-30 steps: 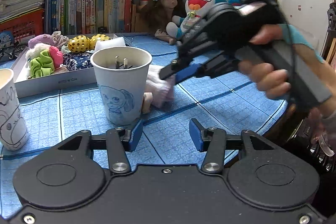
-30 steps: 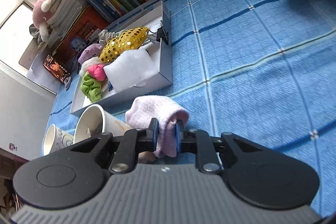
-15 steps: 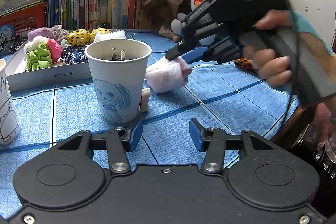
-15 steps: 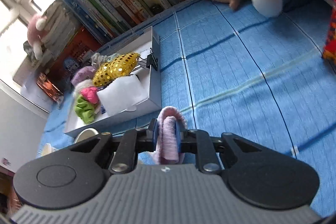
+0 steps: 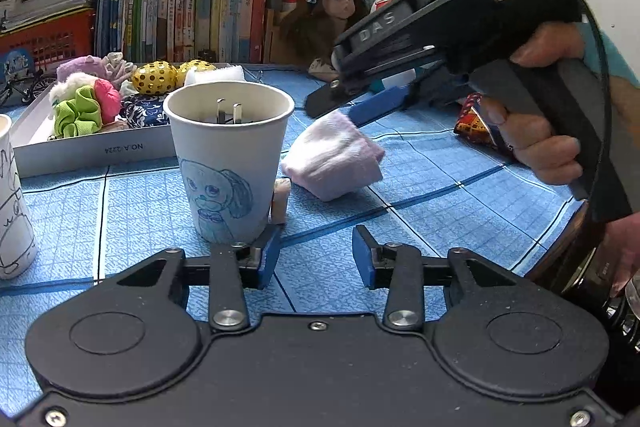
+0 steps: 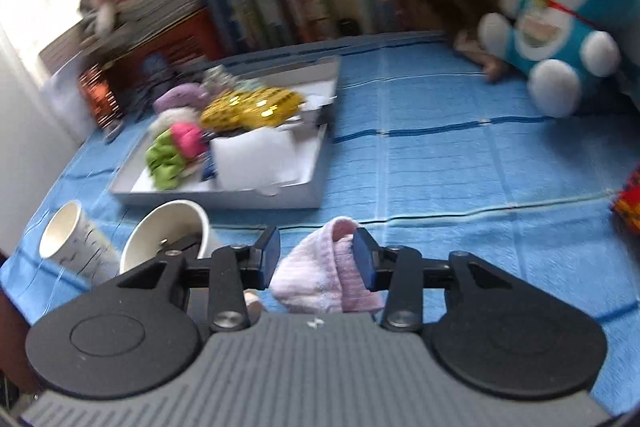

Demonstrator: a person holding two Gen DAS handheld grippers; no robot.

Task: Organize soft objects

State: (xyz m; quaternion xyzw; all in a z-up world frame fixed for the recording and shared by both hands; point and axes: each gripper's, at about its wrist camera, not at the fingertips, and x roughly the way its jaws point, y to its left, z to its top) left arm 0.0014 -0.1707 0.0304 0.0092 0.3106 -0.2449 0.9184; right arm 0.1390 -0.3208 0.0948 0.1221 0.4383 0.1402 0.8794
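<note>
Left wrist view: the left gripper (image 5: 316, 257) hovers low over the blue worktop (image 5: 420, 195), fingers spread apart and holding nothing, its left tip close against the paper cup (image 5: 228, 163) with the drawn dog. The pink sock (image 5: 334, 161), half a second ago pinched aloft by the right gripper (image 5: 340, 109), now lies on the worktop just right of the cup; the right gripper's fingers stand just above it, released. A small pale object behind the cup is mostly hidden. The second cup (image 5: 12, 207) is cut off at the left edge.

Right wrist view: motion-blurred. The right gripper (image 6: 316, 255) now has its fingers parted, the pink sock (image 6: 326, 275) loose between them, its near end hidden by the gripper body. The white tray (image 6: 224, 193) of soft items sits beyond.
</note>
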